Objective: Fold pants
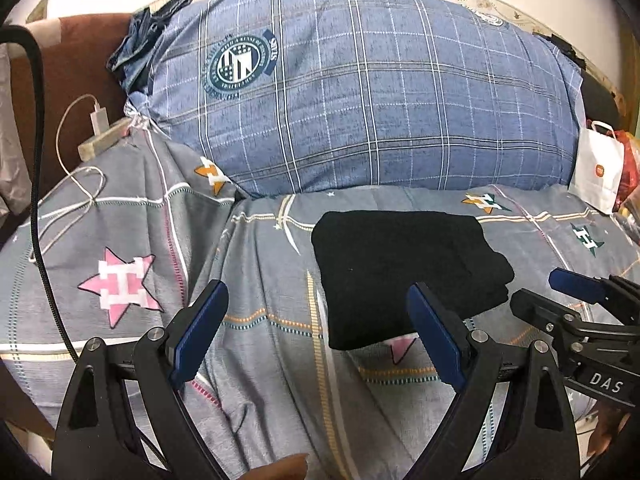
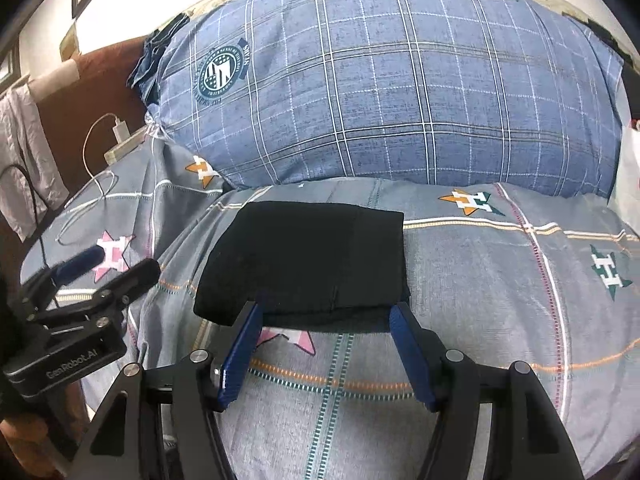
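The black pants (image 1: 404, 272) lie folded into a compact rectangle on the grey patterned bedsheet (image 1: 260, 360); they also show in the right wrist view (image 2: 308, 264). My left gripper (image 1: 316, 296) is open and empty, hovering to the left of the pants' near edge. My right gripper (image 2: 324, 312) is open and empty, its blue fingertips just at the near edge of the folded pants. The right gripper shows at the right edge of the left wrist view (image 1: 560, 292). The left gripper shows at the left of the right wrist view (image 2: 116, 268).
A large blue plaid pillow (image 1: 360, 92) lies behind the pants. A white charger and cable (image 1: 80, 160) lie at the far left on the sheet. A white paper bag (image 1: 598, 168) stands at the right. A brown headboard (image 1: 80, 60) is at the left.
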Demonstrator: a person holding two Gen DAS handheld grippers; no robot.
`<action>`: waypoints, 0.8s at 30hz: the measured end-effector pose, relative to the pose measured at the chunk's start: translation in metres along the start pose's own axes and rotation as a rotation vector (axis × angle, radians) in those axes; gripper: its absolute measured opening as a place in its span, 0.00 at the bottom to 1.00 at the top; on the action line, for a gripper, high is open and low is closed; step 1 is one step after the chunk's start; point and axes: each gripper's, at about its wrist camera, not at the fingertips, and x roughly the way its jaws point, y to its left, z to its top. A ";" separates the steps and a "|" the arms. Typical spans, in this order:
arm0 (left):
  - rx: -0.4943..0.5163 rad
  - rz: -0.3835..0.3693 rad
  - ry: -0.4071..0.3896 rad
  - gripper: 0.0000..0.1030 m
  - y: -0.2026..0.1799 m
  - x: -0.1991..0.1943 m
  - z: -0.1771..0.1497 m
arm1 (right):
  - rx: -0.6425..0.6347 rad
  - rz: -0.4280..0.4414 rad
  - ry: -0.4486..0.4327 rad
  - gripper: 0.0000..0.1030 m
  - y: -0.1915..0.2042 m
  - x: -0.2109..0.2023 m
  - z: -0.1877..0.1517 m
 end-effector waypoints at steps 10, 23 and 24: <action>-0.019 -0.005 -0.005 0.89 0.003 -0.012 -0.007 | 0.021 0.015 -0.005 0.62 0.007 -0.007 -0.006; -0.026 -0.009 -0.001 0.89 0.003 -0.013 -0.011 | 0.019 0.004 -0.002 0.62 0.009 -0.004 -0.006; -0.027 -0.008 0.000 0.89 0.003 -0.013 -0.012 | 0.014 0.005 -0.001 0.62 0.010 -0.004 -0.007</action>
